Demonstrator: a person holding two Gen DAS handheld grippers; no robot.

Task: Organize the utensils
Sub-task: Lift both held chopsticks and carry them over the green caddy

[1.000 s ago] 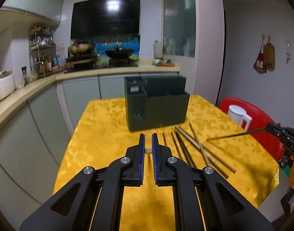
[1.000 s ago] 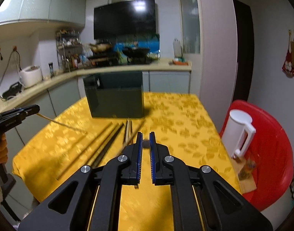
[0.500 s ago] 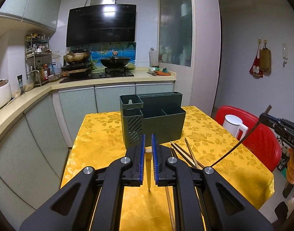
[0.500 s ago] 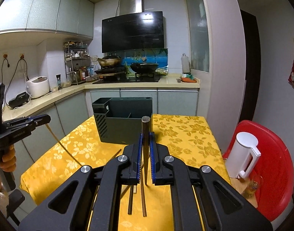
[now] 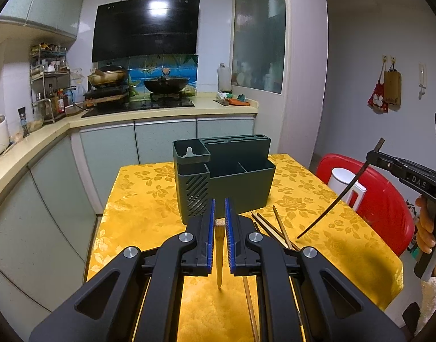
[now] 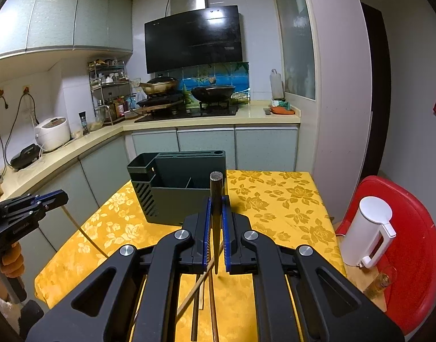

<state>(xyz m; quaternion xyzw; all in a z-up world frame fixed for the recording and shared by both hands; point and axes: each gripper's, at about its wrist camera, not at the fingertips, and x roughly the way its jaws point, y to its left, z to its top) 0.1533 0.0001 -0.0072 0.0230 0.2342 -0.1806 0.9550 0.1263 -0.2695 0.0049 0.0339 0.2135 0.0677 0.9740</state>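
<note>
Pale chopstick (image 5: pixel 219 252) pinched in left gripper (image 5: pixel 219 222), dark chopstick (image 6: pixel 216 222) in right gripper (image 6: pixel 216 222). Risk: thin sticks pivoted, holder (image 5: pixel 226 182) slot missed.

You see a yellow rose-patterned tablecloth (image 5: pixel 149 199), a dark green organizer (image 5: pixel 240 185), a red chair (image 6: pixel 409 245) and blue gripper pads (image 5: pixel 210 228).

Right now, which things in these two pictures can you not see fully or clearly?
- Left wrist view: loose chopsticks on the table; the left claw covers their near ends.
- Right wrist view: inside of the organizer; its front wall and the dark chopstick hide the compartment floors.
- Right wrist view: red chair, cut off by the edge.
</note>
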